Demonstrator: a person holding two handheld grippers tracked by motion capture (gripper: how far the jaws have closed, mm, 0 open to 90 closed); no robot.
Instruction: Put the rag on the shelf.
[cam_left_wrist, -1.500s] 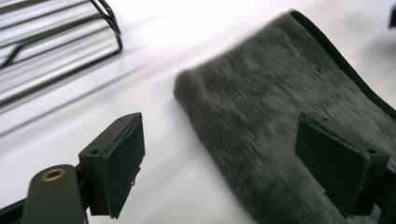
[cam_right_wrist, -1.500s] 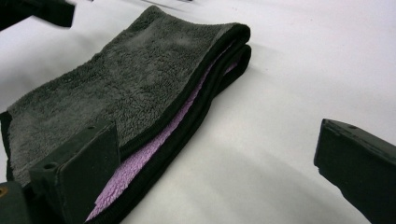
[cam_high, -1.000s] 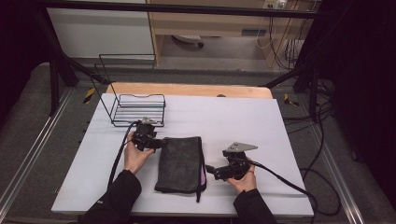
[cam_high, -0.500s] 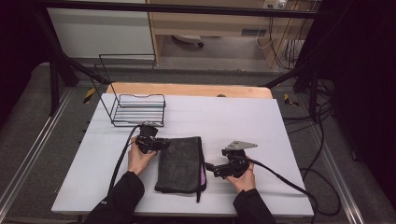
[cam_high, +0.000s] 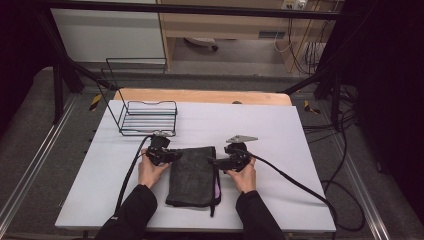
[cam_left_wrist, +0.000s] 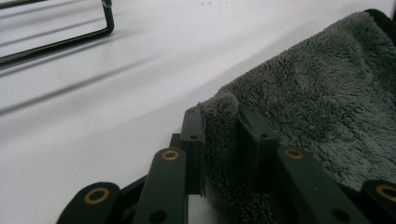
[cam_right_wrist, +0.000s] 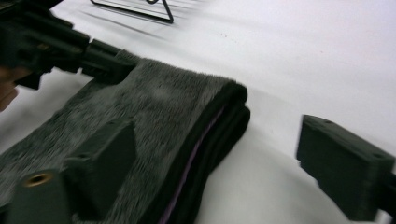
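Observation:
A folded dark grey towel (cam_high: 194, 175) with a purple edge lies on the white table (cam_high: 300, 150) near the front. My left gripper (cam_high: 167, 156) is at its far left corner. Its jaws have just been closing and now pinch a fold of the towel (cam_left_wrist: 224, 140) between the pads. My right gripper (cam_high: 220, 162) is at the far right corner. Its jaws have just been closing a little but stand wide apart, with one finger (cam_right_wrist: 102, 163) over the towel (cam_right_wrist: 187, 107) and the other (cam_right_wrist: 345, 168) over bare table. The left gripper (cam_right_wrist: 107, 63) shows across the towel.
A black wire basket (cam_high: 149, 117) stands at the table's far left, just beyond the left gripper; its frame (cam_left_wrist: 70, 39) is close by. A cable (cam_high: 300, 185) trails from the right gripper off the right edge. A wooden strip (cam_high: 200, 96) lines the far edge.
The right gripper has moved left, up to the towel's far right corner. The left gripper's jaws have closed on the far left corner; that hand has barely moved.

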